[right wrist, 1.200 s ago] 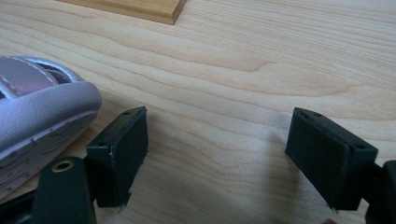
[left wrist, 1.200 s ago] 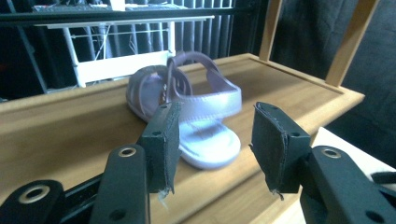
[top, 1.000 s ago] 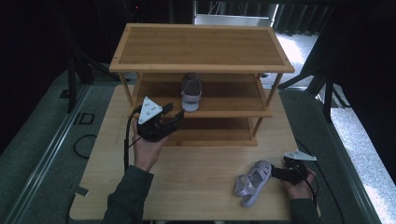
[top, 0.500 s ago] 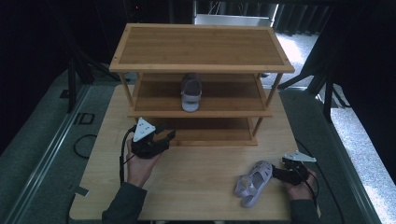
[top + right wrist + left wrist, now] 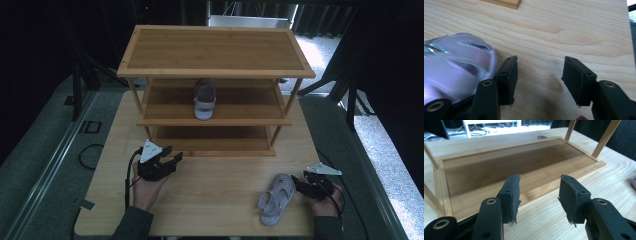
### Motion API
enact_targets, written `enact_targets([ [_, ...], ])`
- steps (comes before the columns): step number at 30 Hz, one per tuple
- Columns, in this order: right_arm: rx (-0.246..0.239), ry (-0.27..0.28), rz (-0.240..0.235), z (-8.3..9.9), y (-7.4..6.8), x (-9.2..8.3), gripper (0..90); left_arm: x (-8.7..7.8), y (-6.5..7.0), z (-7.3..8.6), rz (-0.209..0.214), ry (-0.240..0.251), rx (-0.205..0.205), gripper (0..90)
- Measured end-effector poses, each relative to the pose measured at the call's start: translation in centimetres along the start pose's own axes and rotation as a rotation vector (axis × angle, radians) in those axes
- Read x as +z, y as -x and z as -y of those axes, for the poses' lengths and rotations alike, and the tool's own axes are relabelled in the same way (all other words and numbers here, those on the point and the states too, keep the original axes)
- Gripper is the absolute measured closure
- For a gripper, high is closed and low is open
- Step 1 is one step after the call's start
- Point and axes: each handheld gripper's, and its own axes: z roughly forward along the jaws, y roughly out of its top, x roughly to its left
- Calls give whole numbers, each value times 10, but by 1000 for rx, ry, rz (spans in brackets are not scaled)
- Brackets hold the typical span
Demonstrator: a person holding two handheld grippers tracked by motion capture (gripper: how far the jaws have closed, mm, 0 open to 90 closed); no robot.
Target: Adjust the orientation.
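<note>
Three-tier wooden rack [image 5: 215,75] stood on the table [image 5: 210,200], one sandal [image 5: 204,99] on its middle shelf, second sandal [image 5: 276,198] just beside the right gripper [image 5: 300,186], jaws wide, empty, left gripper [image 5: 172,161] likewise gaping before the lowest shelf [image 5: 506,170].

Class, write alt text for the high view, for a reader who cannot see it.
A person holds an open claw in each hand: the left claw near a three-tier wooden rack, the right claw beside a lilac sandal on the table. Its mate sits on the middle shelf.
</note>
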Motion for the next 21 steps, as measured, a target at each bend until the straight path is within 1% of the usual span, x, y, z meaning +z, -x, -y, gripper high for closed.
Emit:
enact_targets([
  [3, 23, 31, 4, -2, 4, -7, 472, 1, -2, 7, -3, -14, -6, 518],
  [5, 33, 45, -4, -4, 5, -11, 472, 2, -3, 10, -3, -23, -10, 518],
  [10, 21, 55, -19, 0, 0, -19, 472, 2, -6, 17, -9, -34, -20, 517],
  [13, 28, 65, -28, 3, -1, -24, 472, 3, -8, 20, -12, -37, -24, 518],
  [16, 44, 89, -57, 8, -3, -34, 470, 4, -9, 25, -16, -49, -28, 518],
  [21, 48, 97, -95, 16, -9, -43, 432, 6, -10, 29, -21, -61, -27, 517],
])
